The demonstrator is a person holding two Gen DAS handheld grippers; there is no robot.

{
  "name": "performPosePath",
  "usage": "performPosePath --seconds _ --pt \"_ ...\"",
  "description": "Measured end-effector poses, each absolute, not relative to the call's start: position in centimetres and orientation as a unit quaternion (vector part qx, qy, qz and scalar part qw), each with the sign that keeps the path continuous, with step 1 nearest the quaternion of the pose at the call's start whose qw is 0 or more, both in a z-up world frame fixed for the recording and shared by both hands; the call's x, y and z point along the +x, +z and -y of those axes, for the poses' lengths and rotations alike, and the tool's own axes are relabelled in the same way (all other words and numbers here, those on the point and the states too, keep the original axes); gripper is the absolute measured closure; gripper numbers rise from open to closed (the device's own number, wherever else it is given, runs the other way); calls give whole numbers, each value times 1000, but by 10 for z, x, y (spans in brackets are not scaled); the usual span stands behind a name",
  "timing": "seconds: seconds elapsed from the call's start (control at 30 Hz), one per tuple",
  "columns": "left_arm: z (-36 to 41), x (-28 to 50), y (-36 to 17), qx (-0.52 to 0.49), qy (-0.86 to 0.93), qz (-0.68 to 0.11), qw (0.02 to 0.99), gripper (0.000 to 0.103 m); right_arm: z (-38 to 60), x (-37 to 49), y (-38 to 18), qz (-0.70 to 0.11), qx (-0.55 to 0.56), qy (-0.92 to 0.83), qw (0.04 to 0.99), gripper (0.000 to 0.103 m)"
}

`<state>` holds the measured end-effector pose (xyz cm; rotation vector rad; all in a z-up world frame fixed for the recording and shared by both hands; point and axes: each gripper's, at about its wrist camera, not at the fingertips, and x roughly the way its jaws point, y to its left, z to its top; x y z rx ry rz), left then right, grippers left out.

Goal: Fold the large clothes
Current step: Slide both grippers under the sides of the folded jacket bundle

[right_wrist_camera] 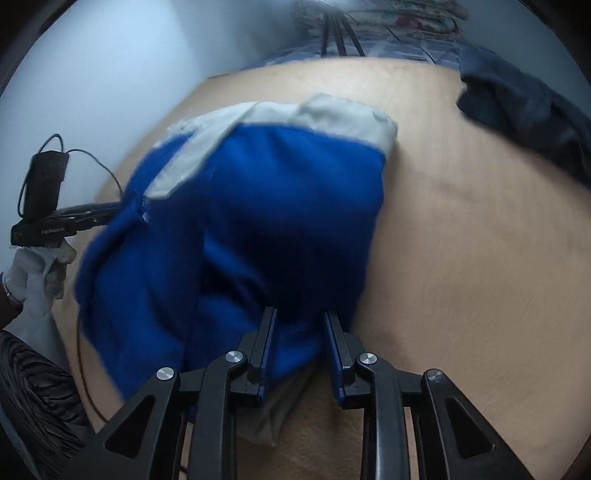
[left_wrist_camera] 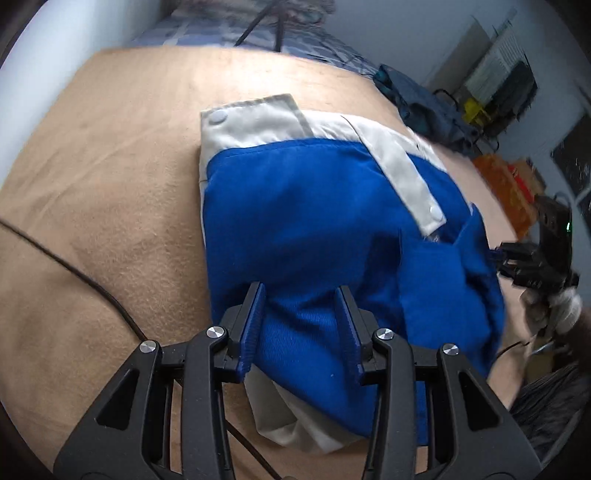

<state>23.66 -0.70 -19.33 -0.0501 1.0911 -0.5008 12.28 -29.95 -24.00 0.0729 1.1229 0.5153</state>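
A blue garment (left_wrist_camera: 314,206) with pale grey trim and snap buttons lies bunched on a tan blanket (left_wrist_camera: 110,184). My left gripper (left_wrist_camera: 300,288) is shut on a thick fold of its near blue edge, and grey lining hangs below the pads. In the right wrist view the same garment (right_wrist_camera: 277,206) is blurred. My right gripper (right_wrist_camera: 300,314) is shut on another bunch of its blue cloth, close above the blanket (right_wrist_camera: 461,258). A white-gloved hand (right_wrist_camera: 33,273) holds the left tool at that view's left edge. The gloved right hand (left_wrist_camera: 565,306) shows at the left view's right edge.
A dark blue heap of clothes (right_wrist_camera: 528,122) lies at the blanket's far right corner, also seen as the heap (left_wrist_camera: 417,107). A black cable (left_wrist_camera: 74,273) crosses the blanket on the left. Tripod legs (left_wrist_camera: 258,26) stand beyond the far edge. Orange boxes (left_wrist_camera: 506,184) sit off to the right.
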Motion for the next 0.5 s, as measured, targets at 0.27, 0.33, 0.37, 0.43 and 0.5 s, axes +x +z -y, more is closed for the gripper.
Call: performPosePath --seconds 0.27,0.33,0.37,0.43,0.5 --pt "-24 244 -166 -116 -223 -497 830 62 301 119 -180 -459 23 245 854 65" --pt "-42 253 -167 -170 -212 -502 821 35 311 125 -180 -454 52 237 857 34" --pt "-53 258 -171 -209 -204 -513 807 28 320 129 -186 -455 79 236 855 23" --pt "-74 265 -182 -287 -208 -524 775 26 333 136 -201 -471 113 237 842 20" --pt "-92 270 -199 -361 -210 -533 735 26 342 140 -217 -492 149 237 824 20"
